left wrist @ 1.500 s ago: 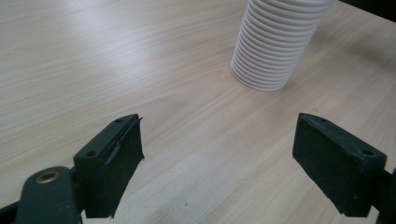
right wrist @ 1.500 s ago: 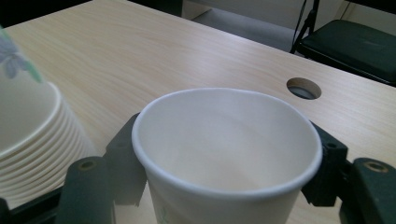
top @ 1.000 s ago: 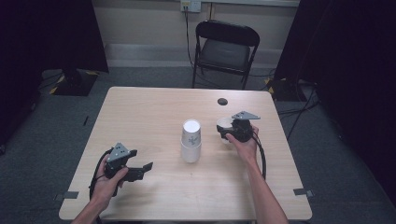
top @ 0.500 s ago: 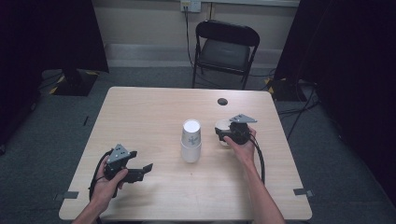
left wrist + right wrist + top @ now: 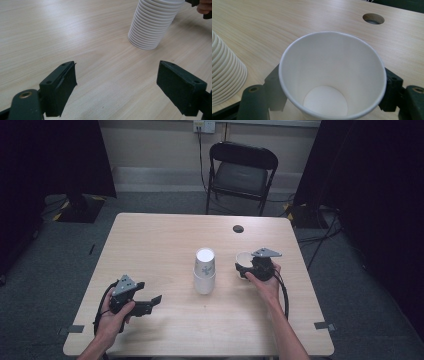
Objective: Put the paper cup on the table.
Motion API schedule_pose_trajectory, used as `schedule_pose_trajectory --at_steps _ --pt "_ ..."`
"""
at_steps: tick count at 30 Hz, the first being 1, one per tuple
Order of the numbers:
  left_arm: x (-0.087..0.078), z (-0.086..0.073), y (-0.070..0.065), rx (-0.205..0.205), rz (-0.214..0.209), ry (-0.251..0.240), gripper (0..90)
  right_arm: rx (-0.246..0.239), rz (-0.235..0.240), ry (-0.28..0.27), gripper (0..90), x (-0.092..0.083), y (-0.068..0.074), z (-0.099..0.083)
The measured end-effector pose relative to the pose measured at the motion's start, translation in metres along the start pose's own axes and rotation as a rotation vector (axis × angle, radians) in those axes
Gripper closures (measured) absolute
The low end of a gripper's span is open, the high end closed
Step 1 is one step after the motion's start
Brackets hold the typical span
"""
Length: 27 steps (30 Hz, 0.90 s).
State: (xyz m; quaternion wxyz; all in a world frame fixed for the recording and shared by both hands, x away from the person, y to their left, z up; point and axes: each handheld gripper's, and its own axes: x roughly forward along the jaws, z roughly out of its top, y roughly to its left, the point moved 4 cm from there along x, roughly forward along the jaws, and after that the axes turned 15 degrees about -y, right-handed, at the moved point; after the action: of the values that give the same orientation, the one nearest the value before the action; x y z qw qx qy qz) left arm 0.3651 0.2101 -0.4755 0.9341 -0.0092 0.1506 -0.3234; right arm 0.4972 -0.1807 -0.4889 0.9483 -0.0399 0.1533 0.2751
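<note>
A single white paper cup (image 5: pixel 329 75) stands mouth up on the table between the jaws of my right gripper (image 5: pixel 332 85). The jaws have just been opening. They flank the cup's lower wall without squeezing it, and the rim stays round. In the high view that cup (image 5: pixel 243 258) sits right of the centre, with the right gripper (image 5: pixel 245 267) behind it. A tall stack of upturned white cups (image 5: pixel 204 270) stands mid-table. My left gripper (image 5: pixel 152 304) rests at the front left, open and with nothing between its jaws. It points at the stack (image 5: pixel 153 22).
The wooden table (image 5: pixel 150 245) has a round cable hole (image 5: pixel 238 228) near its far edge, beyond the right gripper. A black folding chair (image 5: pixel 242 170) stands behind the table. Bare wood lies between the left gripper and the stack.
The right hand has shifted slightly and the single cup's white mouth now shows upright at its jaws. The left gripper and the stack have not moved.
</note>
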Motion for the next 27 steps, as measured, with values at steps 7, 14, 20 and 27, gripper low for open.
schedule_pose_trajectory --at_steps 7,14,20,27 --pt "0.0018 0.0014 -0.0011 0.002 -0.008 -0.003 15.7 0.005 -0.002 0.009 23.9 -0.0018 0.0013 -0.0003" --pt "0.0018 0.0013 -0.0004 -0.001 -0.008 -0.005 15.7 0.007 0.009 0.02 20.7 -0.0017 0.0034 -0.0044" --pt "0.0015 0.001 -0.0007 0.0 -0.011 0.001 15.9 0.033 0.024 -0.003 13.7 -0.0039 0.0044 -0.0017" --pt "0.0012 0.0004 0.0003 0.001 -0.005 0.004 15.8 0.035 0.026 -0.004 13.8 -0.0078 0.0036 0.001"
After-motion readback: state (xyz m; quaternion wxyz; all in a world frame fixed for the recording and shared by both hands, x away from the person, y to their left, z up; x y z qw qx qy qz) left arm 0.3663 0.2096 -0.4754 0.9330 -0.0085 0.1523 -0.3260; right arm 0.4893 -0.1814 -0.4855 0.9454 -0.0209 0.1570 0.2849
